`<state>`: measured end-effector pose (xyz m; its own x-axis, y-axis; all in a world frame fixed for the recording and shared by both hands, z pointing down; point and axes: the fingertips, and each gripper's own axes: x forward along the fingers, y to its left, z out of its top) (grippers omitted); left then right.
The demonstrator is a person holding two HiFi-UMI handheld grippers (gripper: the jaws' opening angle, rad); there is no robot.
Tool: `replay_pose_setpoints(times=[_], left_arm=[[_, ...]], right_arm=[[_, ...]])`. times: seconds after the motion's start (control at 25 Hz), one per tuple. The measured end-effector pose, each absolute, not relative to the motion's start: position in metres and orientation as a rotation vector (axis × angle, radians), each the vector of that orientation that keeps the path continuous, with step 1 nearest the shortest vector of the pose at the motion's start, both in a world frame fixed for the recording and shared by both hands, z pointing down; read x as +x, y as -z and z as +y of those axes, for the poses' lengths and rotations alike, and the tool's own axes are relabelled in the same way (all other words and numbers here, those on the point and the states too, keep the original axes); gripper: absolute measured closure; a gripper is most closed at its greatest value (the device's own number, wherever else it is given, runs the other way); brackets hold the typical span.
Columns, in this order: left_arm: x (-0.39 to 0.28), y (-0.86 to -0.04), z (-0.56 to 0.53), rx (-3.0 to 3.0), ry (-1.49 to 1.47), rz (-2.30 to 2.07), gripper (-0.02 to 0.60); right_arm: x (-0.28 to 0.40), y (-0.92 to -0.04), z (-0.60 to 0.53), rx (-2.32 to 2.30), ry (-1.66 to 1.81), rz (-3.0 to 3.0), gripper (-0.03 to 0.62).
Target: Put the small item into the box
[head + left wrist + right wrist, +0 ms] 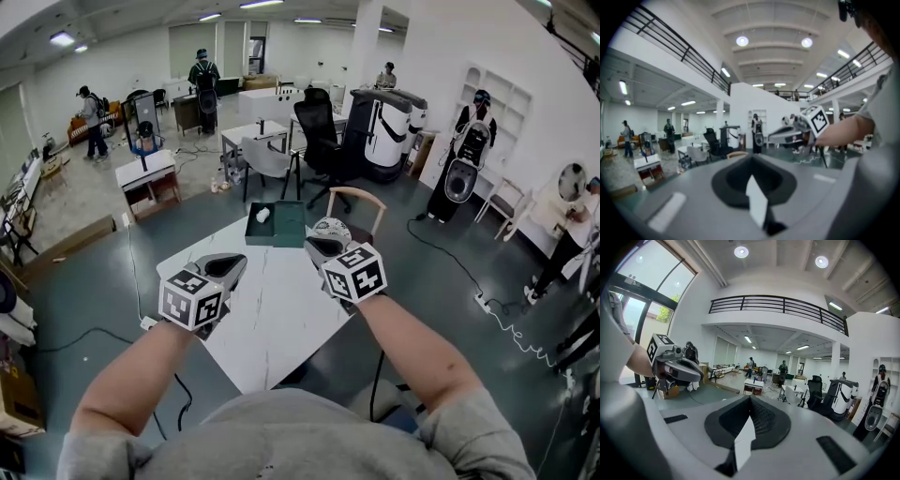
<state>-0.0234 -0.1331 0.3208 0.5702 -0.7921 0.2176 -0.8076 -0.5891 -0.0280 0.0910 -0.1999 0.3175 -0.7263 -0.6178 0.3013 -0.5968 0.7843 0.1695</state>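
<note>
The small item (263, 215), a pale, rounded little piece, was seen lying inside the box (289, 228), in its left half; its material could not be told. The box was dark green, shallow and square-cornered, and was laid open at the far edge of the bench (272, 319), whose top was white, smooth and veined like marble. Just to the right of the box a round, domed object (332, 228) with a pale patterned surface was seen, partly covered by the right gripper (322, 249). A chair (357, 195) with a curved wooden back was placed just beyond the bench.

Both grippers were held over the bench, nearer the person than the box and apart from each other, and the item was touched by neither. The left gripper (231, 266) was cased in smooth grey plastic, with a cube (193, 300) of black-and-white square markers at its rear. Its fingers (733, 177) were clenched together, the dark pads meeting in a ridge, and nothing was grasped between them. The fingers (765, 420) of the right gripper were likewise clenched and empty, and a fine ribbed texture was shown on their dark pads. A bare forearm (412, 347) was seen behind each gripper.

Around the bench a glossy dark grey floor (450, 281) was spread, crossed by cables (511, 328).
</note>
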Motion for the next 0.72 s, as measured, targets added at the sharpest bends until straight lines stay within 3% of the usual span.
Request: replay_pose_setpoints(times=[0.72], left_arm=[[-0.061, -0.341, -0.089, 2.795, -0.183, -1.214, 0.577]], right_arm=[[0.066, -0.36, -0.136, 0.981, 0.17, -2.565, 0.586]])
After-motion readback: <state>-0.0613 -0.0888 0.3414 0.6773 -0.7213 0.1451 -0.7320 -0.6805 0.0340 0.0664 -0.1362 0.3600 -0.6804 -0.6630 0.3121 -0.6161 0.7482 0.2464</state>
